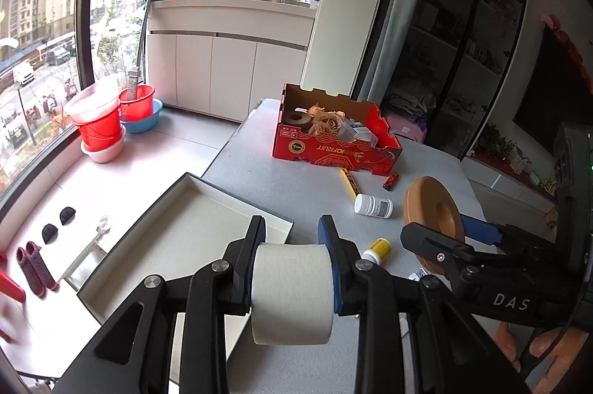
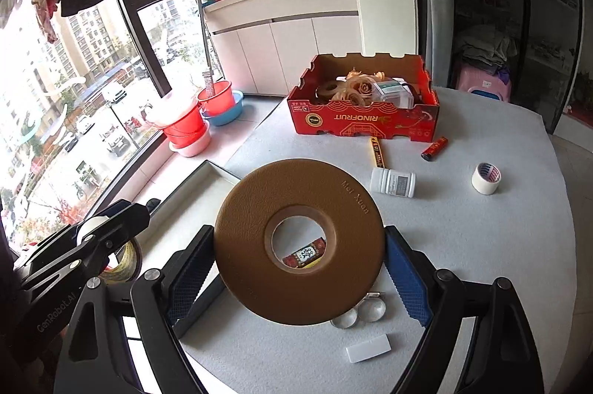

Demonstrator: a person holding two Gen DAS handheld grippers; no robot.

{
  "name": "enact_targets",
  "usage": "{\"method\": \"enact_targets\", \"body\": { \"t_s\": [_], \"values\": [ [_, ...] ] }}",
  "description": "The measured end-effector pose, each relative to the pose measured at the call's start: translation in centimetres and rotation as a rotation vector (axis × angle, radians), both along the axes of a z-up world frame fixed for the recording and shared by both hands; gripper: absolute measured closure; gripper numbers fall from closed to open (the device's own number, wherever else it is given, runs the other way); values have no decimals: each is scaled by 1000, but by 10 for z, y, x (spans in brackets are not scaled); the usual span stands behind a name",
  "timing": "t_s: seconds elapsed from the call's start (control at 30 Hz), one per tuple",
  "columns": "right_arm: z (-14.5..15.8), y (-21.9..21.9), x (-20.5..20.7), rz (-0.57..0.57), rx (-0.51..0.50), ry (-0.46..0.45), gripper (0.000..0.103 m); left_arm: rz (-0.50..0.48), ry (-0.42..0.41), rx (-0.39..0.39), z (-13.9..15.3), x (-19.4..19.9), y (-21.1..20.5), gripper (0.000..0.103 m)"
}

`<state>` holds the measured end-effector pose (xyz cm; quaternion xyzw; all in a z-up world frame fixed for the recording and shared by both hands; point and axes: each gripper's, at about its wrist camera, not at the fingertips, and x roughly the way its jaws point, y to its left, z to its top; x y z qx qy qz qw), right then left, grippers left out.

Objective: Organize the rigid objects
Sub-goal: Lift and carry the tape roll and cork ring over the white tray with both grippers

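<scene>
A grey speckled tabletop (image 2: 481,245) is seen from two gripper cameras. A white cylindrical roll of tape (image 1: 292,290) is pinched between the jaws of the left gripper (image 1: 292,232), which is held above the table edge beside a shallow white rectangular tray with a grey rim (image 1: 185,208); no contents are seen in the visible part of the tray. A large flat brown leather-textured ring with a round central hole (image 2: 300,238) is clamped by its outer edges between the blue-padded jaws of the right gripper (image 2: 300,245), raised above the table. At the far side stands an open red cardboard fruit box (image 2: 365,123), in which tan rose-shaped ornaments (image 2: 355,86), a dark ring (image 2: 326,90) and a clear plastic case (image 2: 393,92) are held. In front of the box, on the table, lie a yellow-and-black stick-shaped item (image 2: 378,153), a red lighter (image 2: 433,148), a white plastic pill bottle on its side (image 2: 393,182) and a small white tape roll with a printed core (image 2: 487,177). Nearer the camera lie two round glass lenses (image 2: 359,314) and a white rectangular block (image 2: 368,347). A small yellow-labelled bottle (image 1: 378,249) lies near the left gripper.
</scene>
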<state>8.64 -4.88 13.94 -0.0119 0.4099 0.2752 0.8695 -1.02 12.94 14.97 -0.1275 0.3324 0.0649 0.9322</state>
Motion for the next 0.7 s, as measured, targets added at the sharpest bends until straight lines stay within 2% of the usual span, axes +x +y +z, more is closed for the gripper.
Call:
{"method": "enact_targets", "body": {
  "t_s": [0.27,0.37,0.5,0.7],
  "values": [
    [17,66,13,123,10,-21,15,173,-27,3,4,-9,63,71],
    [18,88,19,156,17,-14,14,218,-18,18,-3,-8,78,71],
    [10,109,22,182,2,-8,15,277,39,48,-28,-2,95,71],
    [-24,130,27,202,-34,50,14,322,153,-11,-82,7,113,71]
  ]
}}
